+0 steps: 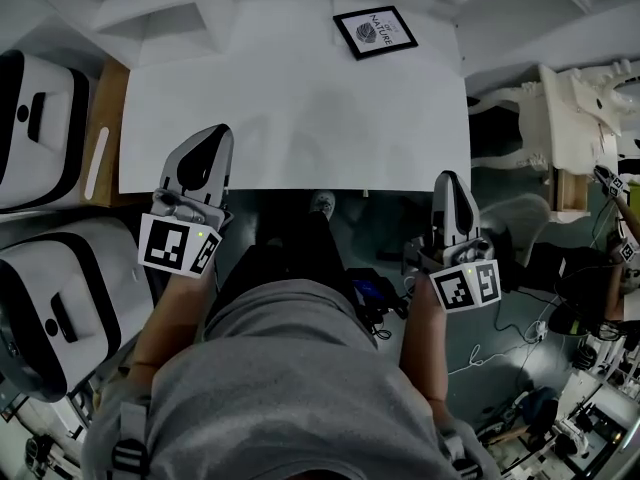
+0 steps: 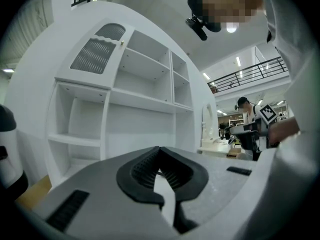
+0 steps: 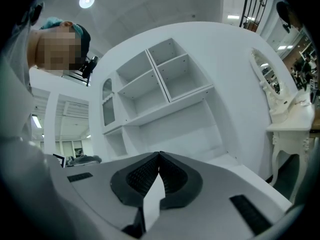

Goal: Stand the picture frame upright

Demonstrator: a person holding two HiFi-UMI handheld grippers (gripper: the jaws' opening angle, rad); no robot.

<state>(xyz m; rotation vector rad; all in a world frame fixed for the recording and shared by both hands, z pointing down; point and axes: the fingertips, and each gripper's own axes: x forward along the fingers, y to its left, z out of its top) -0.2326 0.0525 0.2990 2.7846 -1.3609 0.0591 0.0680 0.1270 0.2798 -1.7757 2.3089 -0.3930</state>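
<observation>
picture frame [image 1: 375, 32] lay flat at surface [image 1: 290, 128] far edge | left gripper [image 1: 213, 136] fingers clenched together | right gripper [image 1: 447, 180] fingers clenched together

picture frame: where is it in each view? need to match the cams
Head view: the picture frame lies flat near the far edge of the white table, top of the picture, right of centre.
Left gripper view: not in it.
Right gripper view: not in it.
Shared landmark: the white shelf unit, left of centre in the left gripper view, centre in the right gripper view, beyond the table's far edge in the head view.
</observation>
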